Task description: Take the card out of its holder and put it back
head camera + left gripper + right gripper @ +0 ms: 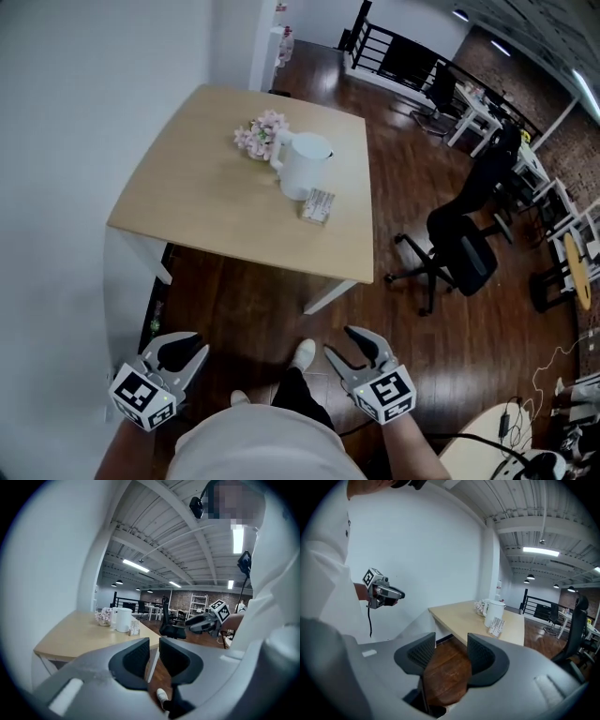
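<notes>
Printed card (319, 203), text illegible

A pale wooden surface (202, 197) is standing on dark floorboards (412, 169), carrying pink flowers (262, 136), a white jug (305, 164) touching them, and a card holder (318, 205) nearing its edge.

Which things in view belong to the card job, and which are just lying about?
Job: card in its holder; left claw and right claw, both empty, short of the table.
Lying about: white jug, flowers, office chair.
</notes>
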### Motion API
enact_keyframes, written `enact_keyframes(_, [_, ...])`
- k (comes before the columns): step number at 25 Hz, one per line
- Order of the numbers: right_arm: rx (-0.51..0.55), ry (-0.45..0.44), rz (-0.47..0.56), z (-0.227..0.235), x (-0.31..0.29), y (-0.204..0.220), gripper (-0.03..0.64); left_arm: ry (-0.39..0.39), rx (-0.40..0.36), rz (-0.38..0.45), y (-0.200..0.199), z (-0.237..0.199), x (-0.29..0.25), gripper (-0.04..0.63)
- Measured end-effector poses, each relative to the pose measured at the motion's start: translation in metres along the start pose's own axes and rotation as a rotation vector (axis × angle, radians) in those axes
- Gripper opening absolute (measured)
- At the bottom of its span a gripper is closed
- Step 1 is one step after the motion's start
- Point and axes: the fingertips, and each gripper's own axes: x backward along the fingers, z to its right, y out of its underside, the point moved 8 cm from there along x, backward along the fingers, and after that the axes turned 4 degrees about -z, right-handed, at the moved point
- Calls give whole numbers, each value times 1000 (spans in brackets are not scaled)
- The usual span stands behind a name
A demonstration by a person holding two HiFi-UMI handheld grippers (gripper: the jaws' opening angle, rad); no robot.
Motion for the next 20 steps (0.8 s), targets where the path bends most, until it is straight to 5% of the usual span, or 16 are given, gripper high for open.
enact_keyframes(13, [96,-32,-7,-42,22,-14,213,30,29,67,3,23,16,71])
enact_keyframes(20, [103,-79,0,-45,18,-22,213,-36,26,67,0,27,37,71])
